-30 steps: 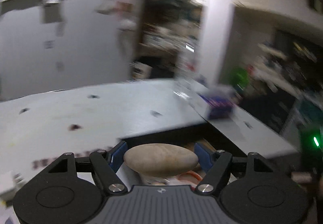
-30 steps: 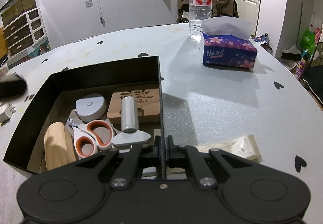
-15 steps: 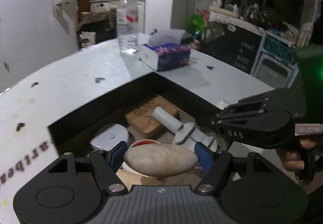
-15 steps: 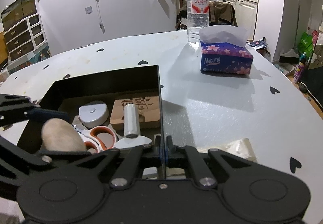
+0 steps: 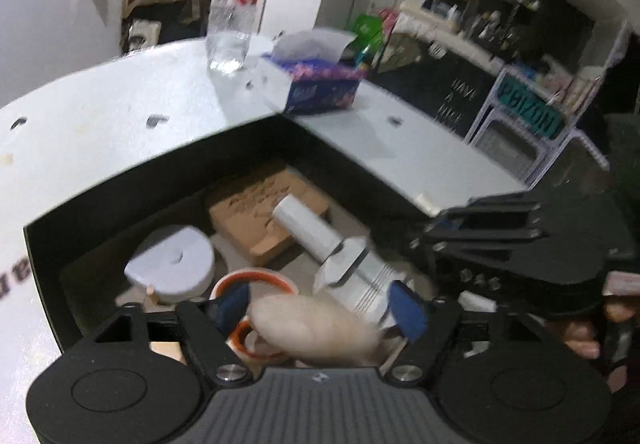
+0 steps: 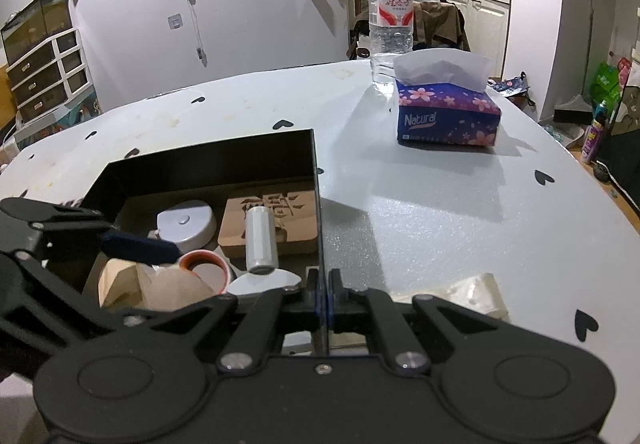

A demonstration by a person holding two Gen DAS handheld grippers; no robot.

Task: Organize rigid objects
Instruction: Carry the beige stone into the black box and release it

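Observation:
A black box (image 6: 208, 160) on the white table holds a white tape measure (image 6: 186, 225), a carved wooden block (image 6: 280, 212), a white cylinder tool (image 6: 261, 240), orange-handled scissors (image 6: 204, 268) and a wooden block (image 6: 116, 280). My left gripper (image 5: 320, 310) sits low over the box's near part with its blue pads spread wider than the tan oval stone (image 5: 316, 328) between them; the stone (image 6: 176, 286) looks blurred. My right gripper (image 6: 323, 286) is shut on the box's right wall (image 6: 316, 204) at its near corner.
A blue floral tissue box (image 6: 446, 114) and a water bottle (image 6: 390, 16) stand at the far right of the table. A clear plastic wrapper (image 6: 468, 294) lies by my right gripper. The table edge runs along the right.
My left gripper swung over the box and came down low inside it. Its pads have spread away from the stone, which is blurred. My right gripper stayed clamped on the box wall.

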